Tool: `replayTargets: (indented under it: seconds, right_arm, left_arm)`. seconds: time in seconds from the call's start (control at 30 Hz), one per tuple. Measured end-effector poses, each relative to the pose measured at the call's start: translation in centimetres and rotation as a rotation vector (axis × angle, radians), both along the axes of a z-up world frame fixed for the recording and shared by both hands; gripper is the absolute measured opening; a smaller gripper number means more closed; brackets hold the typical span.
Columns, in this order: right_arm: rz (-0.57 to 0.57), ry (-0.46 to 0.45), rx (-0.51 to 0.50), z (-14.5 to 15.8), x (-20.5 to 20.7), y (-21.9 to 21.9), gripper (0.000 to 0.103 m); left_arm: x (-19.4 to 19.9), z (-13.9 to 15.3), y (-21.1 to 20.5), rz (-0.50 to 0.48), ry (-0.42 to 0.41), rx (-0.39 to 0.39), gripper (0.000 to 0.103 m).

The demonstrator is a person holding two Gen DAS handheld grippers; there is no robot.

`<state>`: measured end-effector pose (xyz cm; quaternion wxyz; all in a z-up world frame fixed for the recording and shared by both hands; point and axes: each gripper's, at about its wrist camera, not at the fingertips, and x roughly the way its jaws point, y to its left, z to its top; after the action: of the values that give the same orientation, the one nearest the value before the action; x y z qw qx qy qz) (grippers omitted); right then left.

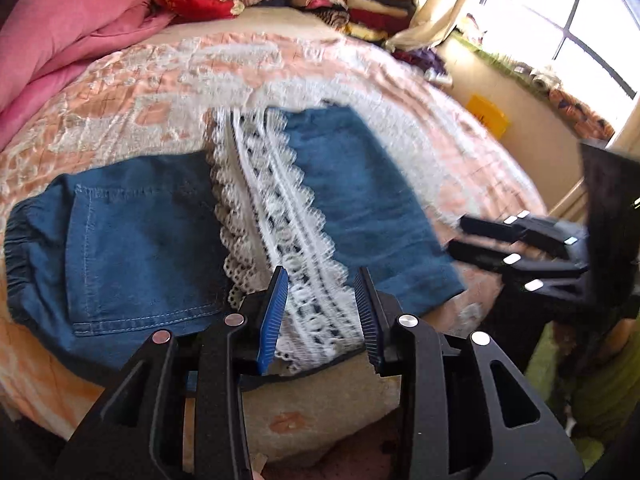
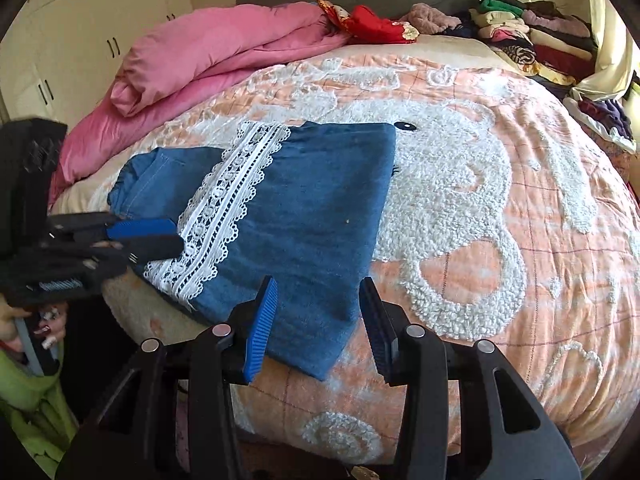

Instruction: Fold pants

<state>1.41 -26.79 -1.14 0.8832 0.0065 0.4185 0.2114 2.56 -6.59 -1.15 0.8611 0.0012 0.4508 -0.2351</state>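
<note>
The blue denim pants [image 2: 288,208] lie folded on the bed [image 2: 520,208], near its front edge, on a peach bedspread with a white fleecy bear figure. One layer is turned over the other, so a band of white lace trim [image 2: 216,208] runs slantwise across the denim; to the left of the lace the elastic waistband and a stitched back pocket [image 1: 132,248] show. The left gripper [image 1: 320,312] hangs just over the near end of the lace, its jaws spread wide with blue ribbed pads on either side and nothing held between them. The right gripper [image 2: 316,320] hovers at the lower corner of the folded denim, its jaws likewise spread apart and holding nothing; whether a pad touches the cloth cannot be told. Each gripper shows in the other's view at the edge of the pants. Farther back on the bed lie a rumpled pink quilt [image 2: 192,64], a red garment [image 2: 372,24] and stacks of folded clothes [image 2: 532,40]. White cupboards [image 2: 80,40] stand on the left, and a bright window [image 1: 560,20] on the right.
</note>
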Motion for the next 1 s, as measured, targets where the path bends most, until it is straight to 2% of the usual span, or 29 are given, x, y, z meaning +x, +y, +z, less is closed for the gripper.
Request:
replayTargets:
  seconds: [0.07,0.13,0.27,0.47,0.63,0.73,0.8,1.0]
  right_arm:
    - [-0.003,-0.004,0.004,0.1,0.0,0.0,0.042]
    - [0.001,-0.008,0.006,0.3,0.3,0.3,0.042]
    - [0.024,-0.025,0.005,1.1,1.5,1.3,0.048]
    - [0.052,-0.053,-0.037,2.0,5.0,3.6,0.049]
    - [0.057,-0.002,-0.070,0.6,9.2,5.1,0.049]
    - [0.054,0.038,-0.143,-1.0,11.7,6.0,0.049]
    - [0.043,0.071,-0.158,-2.2,13.3,6.3,0.049]
    - [0.030,0.062,-0.175,-2.8,16.1,6.9,0.049]
  left_arm:
    - [0.5,-1.4,0.0,0.004,0.035,0.029,0.027]
    - [0.6,-2.2,0.4,0.010,0.055,0.011,0.027]
    - [0.7,-2.3,0.7,0.010,0.061,-0.005,0.027]
    - [0.4,-2.4,0.7,0.010,0.058,-0.011,0.027]
    - [0.3,-2.3,0.6,0.009,0.057,-0.010,0.027]
    - [0.3,-2.4,0.6,0.009,0.057,-0.012,0.027]
    - [0.3,-2.4,0.6,0.008,0.057,-0.013,0.027]
    - [0.2,-2.5,0.6,0.006,0.056,-0.021,0.027]
